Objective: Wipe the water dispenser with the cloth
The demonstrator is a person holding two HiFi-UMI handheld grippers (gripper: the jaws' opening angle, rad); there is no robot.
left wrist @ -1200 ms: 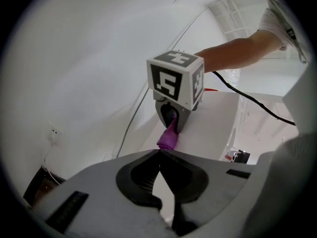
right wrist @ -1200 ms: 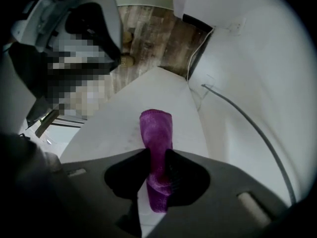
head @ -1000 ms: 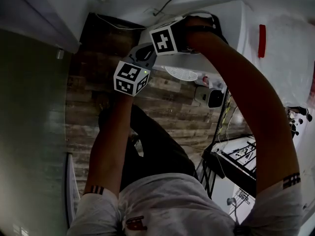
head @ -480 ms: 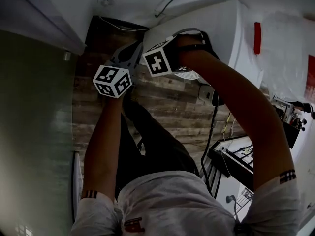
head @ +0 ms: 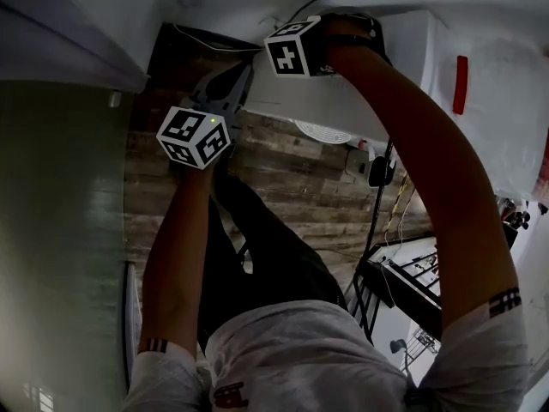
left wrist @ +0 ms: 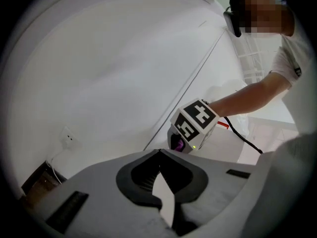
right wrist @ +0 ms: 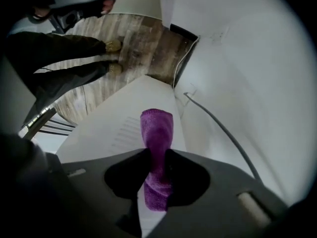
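Unlike the head view, the right gripper view shows the right gripper (right wrist: 156, 158) pinching the purple cloth (right wrist: 157, 128) over the water dispenser (right wrist: 111, 130). The left gripper (left wrist: 159, 152) is closed and empty.

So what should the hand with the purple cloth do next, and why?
Probably slide the right gripper forward along the dispenser top. Its jaws are shut on the cloth, whose tip points at the white top, and plenty of bare surface lies ahead of it, likely unwiped. Whether the cloth presses on the surface yet is hard to tell, so a slight push down may help.
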